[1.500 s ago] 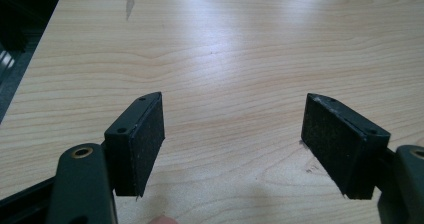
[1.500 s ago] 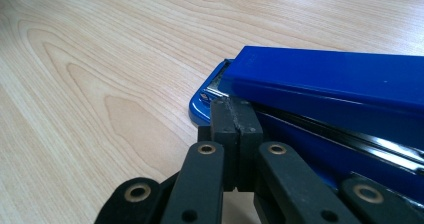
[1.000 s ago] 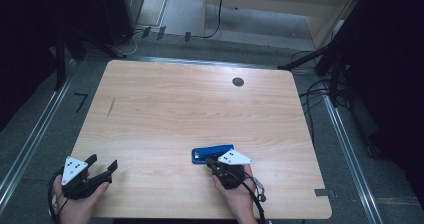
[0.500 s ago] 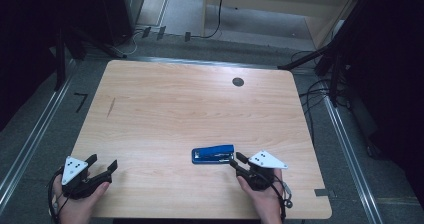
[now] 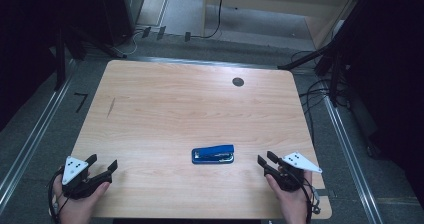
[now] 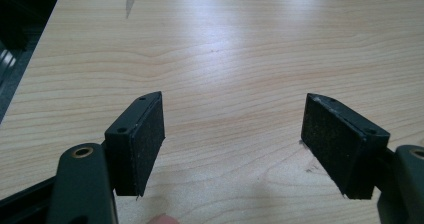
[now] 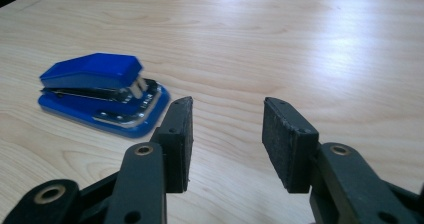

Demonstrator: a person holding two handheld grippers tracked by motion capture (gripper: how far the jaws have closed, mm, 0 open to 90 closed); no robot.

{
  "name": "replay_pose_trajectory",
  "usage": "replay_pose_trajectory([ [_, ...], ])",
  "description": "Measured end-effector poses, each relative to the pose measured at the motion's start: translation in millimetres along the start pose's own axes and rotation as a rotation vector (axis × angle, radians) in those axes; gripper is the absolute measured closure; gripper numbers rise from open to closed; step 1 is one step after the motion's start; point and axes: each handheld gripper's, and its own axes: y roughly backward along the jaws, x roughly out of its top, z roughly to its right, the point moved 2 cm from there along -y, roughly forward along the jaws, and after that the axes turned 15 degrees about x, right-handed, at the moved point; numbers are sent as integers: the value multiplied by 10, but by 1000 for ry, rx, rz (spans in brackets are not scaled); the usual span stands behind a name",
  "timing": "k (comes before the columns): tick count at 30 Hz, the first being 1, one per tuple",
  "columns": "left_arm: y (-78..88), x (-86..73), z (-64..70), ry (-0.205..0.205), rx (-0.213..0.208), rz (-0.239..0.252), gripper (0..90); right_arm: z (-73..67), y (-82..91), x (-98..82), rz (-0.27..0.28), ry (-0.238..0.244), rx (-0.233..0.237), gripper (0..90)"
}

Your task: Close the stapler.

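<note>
While both tools sit spread w/ nothing between, right tool just opening, left tool, stapler lies apart, unobstructed.

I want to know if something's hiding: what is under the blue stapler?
The blue stapler lies flat on the wooden table, so bare tabletop shows all around its base. Whatever sits directly beneath it is covered. Nothing pokes out from its edges in the right gripper view.

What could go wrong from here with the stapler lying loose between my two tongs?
The blue stapler lies free on the table, and the right tongs are close beside it with jaws just opened, nothing between them; a careless sweep could knock it askew. The left tongs are open near the table's front edge, where the hand could likely bump it.
</note>
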Motion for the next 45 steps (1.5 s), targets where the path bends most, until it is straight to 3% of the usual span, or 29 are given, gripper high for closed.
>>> replay_pose_trajectory([
  [4, -1, 1, -6, 1, 1, 1, 258, 104, 112, -28, -9, -2, -48, 463],
  [11, -2, 2, -9, 0, -1, 2, 251, 272, 308, -43, 23, -38, -41, 211],
  [18, -6, 3, 0, -5, -4, 2, 224, 399, 449, -125, 11, -57, -32, 0],
  [22, -7, 5, 5, -9, -2, 0, 202, 439, 533, -164, 17, -55, -20, 0],
  [34, -10, 7, -2, -18, 1, -15, 140, 601, 744, -302, 27, -81, -60, 0],
  [45, -5, 10, -20, -11, -36, -18, 93, 746, 915, -433, 32, -99, -87, 0],
])
